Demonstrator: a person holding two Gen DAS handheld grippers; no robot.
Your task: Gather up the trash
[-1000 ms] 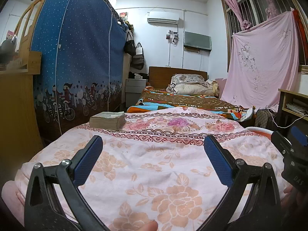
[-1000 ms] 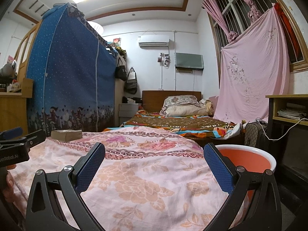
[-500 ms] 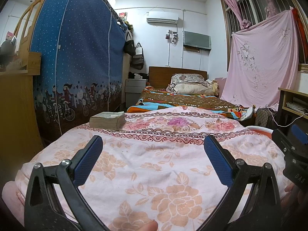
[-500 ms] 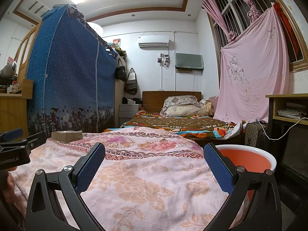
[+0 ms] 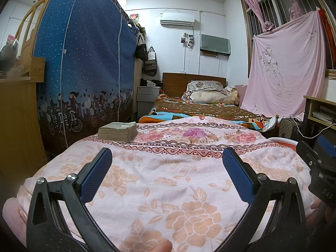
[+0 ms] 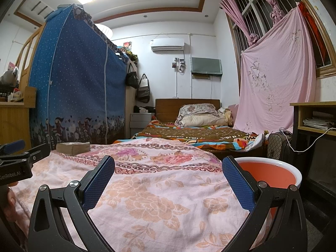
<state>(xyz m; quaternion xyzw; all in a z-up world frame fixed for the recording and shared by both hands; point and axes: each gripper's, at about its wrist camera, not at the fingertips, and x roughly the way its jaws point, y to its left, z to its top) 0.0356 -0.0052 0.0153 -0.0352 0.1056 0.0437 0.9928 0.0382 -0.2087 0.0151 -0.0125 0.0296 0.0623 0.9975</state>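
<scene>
A pink flowered blanket (image 5: 168,174) covers the near bed, and both grippers hover low over its near end. My left gripper (image 5: 167,168) is open with nothing between its blue pads. My right gripper (image 6: 168,176) is open too, also empty. An orange basin with a white rim (image 6: 271,170) stands on the floor right of the bed; only a sliver of its rim (image 5: 281,140) shows in the left wrist view. A thick worn book (image 5: 117,131) lies at the blanket's far left, also seen as the book (image 6: 73,147) in the right wrist view. No loose trash shows on the blanket.
A blue fabric wardrobe (image 5: 84,63) and a wooden desk (image 5: 16,126) line the left side. A second bed with pillows (image 5: 210,96) lies beyond. On the right are a checked bag (image 6: 279,147), a wooden shelf unit (image 6: 315,117) with a white cable, and a hanging pink sheet (image 6: 273,79).
</scene>
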